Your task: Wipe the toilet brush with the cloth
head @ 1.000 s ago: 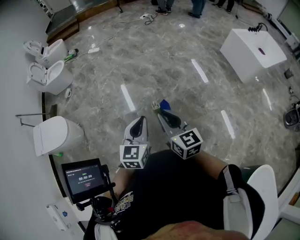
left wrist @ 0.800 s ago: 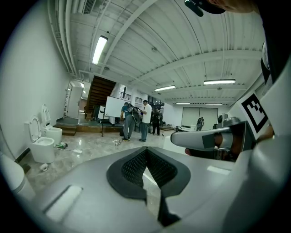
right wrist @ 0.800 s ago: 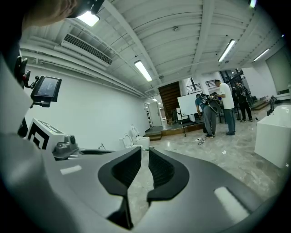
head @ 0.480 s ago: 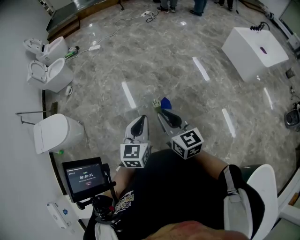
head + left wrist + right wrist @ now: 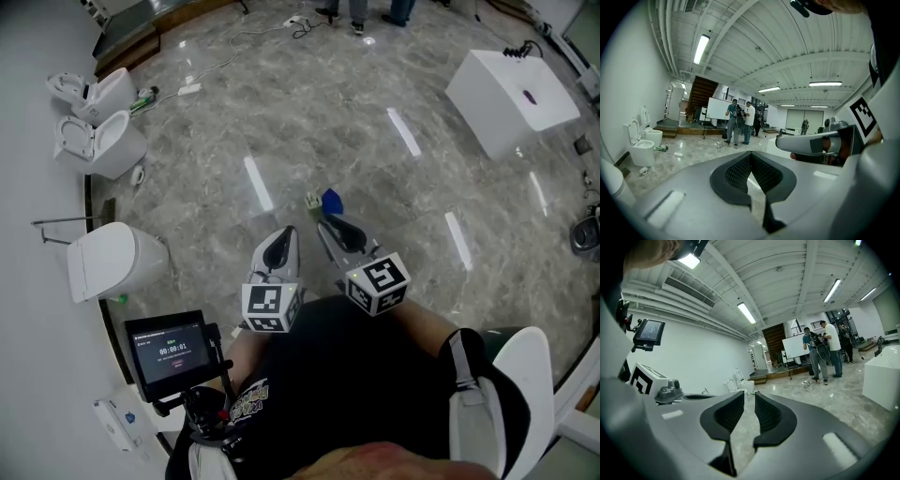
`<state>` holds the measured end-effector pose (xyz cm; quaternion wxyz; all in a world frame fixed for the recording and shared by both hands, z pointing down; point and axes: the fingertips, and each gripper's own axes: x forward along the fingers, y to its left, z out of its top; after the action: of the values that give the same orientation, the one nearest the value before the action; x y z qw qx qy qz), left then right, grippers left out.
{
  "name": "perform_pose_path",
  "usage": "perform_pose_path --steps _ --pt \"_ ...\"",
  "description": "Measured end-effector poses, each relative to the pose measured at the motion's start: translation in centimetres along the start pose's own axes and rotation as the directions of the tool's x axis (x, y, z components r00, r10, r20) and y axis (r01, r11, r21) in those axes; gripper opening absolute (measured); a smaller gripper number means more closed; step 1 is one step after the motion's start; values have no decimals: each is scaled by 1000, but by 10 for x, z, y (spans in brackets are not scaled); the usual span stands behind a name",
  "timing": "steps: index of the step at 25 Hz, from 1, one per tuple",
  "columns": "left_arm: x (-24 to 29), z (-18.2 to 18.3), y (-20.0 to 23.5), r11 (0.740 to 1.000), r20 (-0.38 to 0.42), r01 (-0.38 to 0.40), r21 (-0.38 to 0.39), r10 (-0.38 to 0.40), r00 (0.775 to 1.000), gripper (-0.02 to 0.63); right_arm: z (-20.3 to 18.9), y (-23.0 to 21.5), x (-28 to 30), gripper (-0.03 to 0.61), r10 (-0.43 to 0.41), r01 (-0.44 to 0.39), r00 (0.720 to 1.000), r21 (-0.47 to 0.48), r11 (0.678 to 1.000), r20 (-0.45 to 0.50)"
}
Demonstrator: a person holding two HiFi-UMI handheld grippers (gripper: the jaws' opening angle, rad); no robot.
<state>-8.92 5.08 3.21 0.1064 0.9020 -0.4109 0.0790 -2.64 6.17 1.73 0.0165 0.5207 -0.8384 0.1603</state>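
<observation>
- Head view: I am holding both tools low in front of me over the marble floor. The left gripper [image 5: 283, 239] is looking pressed closed, while the right gripper [image 5: 328, 225] is showing a slit. Just beyond the right gripper's tips a blue scrap [image 5: 331, 200] is lying beside a pale piece [image 5: 313, 201]. They are too small to name, though I am guessing cloth and toilet brush. Far to the left of the left gripper, two toilets [image 5: 101, 148] are standing with seats raised and a third [image 5: 108, 267] with its lid down. A white tub [image 5: 511, 84] is sitting well off to the right. I am not seeing into any of them.
- Left gripper view: the left gripper [image 5: 750, 157] is carrying nothing, its pads meeting at the tips. Neither cloth nor brush is showing here, only floor ahead and an open toilet [image 5: 642, 150] off to its left.
- Right gripper view: the right gripper [image 5: 749, 395] is standing a narrow gap apart with bare floor showing through and nothing held. The white tub [image 5: 883, 376] is off to its right.
- I am expecting the cloth to be limp and light, best pinched at a bunched fold. The brush should be stiff and light, so I am planning to take it high on the handle, away from the bristles.
</observation>
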Motion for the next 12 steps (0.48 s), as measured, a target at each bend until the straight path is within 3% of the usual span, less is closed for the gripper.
perform_pose_path --steps 12 --pt "0 0 -12 999 -13 34 4 -34 999 8 -1 -2 -12 98 -20 20 1000 11 1000 2"
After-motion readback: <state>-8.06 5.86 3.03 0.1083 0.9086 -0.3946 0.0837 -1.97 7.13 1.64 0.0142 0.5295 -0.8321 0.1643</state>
